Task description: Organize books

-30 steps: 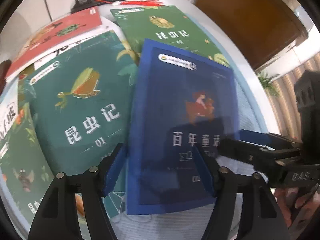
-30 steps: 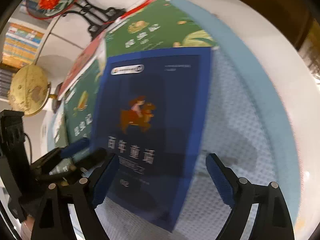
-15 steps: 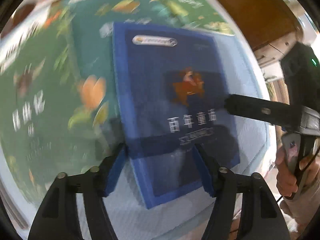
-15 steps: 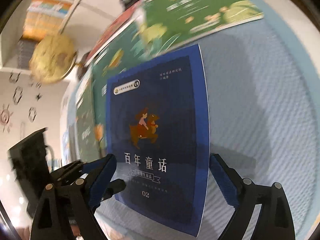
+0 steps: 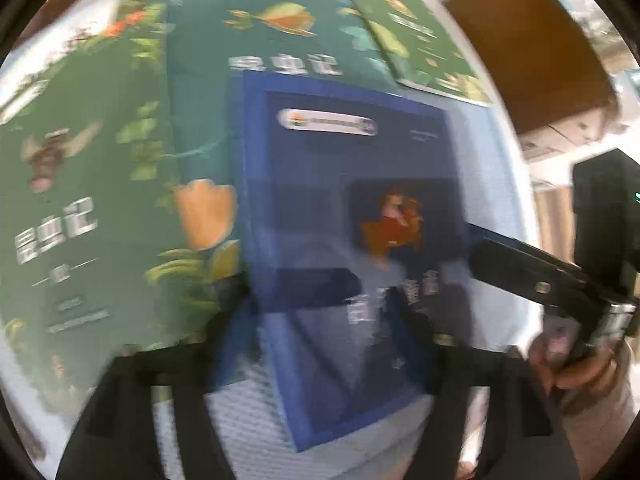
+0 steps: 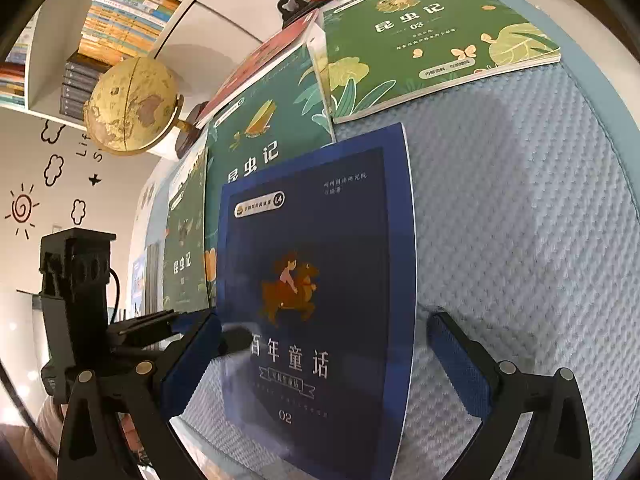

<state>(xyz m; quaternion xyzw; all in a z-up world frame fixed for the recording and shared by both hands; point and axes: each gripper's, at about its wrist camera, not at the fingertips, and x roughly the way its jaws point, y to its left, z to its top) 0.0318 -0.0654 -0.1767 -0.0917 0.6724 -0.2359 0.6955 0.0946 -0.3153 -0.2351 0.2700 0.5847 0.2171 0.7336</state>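
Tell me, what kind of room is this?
Probably a child's study or reading corner: a bookshelf packed with books, a globe on a stand, doodle stickers on the wall, and children's books spread over a table.

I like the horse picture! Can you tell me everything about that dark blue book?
The dark blue paperback book lies flat, face up on the pale blue textured mat. Its cover shows a child riding a brown horse, white Chinese title characters, "02" and an oval badge. Its top left part overlaps a green insect book. Nothing grips it.
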